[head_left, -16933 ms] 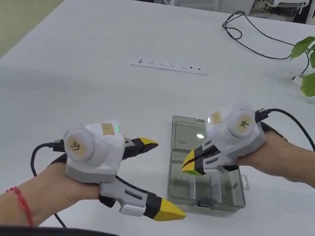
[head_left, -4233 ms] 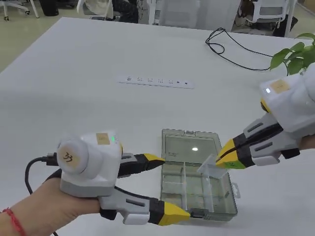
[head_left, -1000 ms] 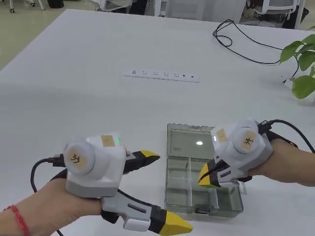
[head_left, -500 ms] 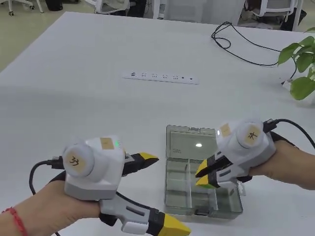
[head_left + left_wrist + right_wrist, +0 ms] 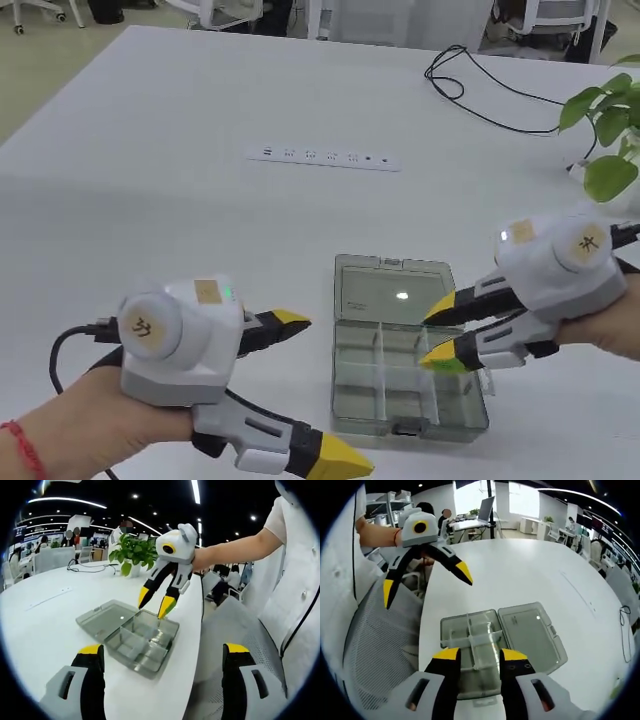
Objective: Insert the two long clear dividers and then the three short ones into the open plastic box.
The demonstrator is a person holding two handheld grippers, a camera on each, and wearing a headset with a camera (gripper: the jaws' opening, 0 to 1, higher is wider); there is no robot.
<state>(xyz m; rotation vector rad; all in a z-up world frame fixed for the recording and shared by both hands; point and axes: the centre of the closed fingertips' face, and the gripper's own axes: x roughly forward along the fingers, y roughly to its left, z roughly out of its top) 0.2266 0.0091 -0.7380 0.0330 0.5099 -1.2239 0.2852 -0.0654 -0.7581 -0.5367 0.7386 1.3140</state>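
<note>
The clear plastic box (image 5: 349, 408) lies open on the white table, its lid (image 5: 375, 290) flat behind it. Clear dividers (image 5: 381, 372) stand inside and split it into compartments. My right gripper (image 5: 440, 332) hovers over the box's right side, open, with nothing between its jaws. In the right gripper view the right gripper (image 5: 480, 654) points down at the box (image 5: 451, 625) and its dividers (image 5: 470, 639). My left gripper (image 5: 315, 390) is held wide open, left of the box and apart from it. The left gripper view has the left gripper (image 5: 162, 649) facing the box (image 5: 102, 646).
A white power strip (image 5: 325, 157) lies at the table's middle. A black cable (image 5: 480, 90) loops at the back right, beside a green plant (image 5: 600, 130). The near table edge runs just below the box. A mesh chair (image 5: 375, 645) stands by the table.
My right gripper has lifted off the box and drawn back to the right, its jaws wider apart. The left gripper has stayed put.
</note>
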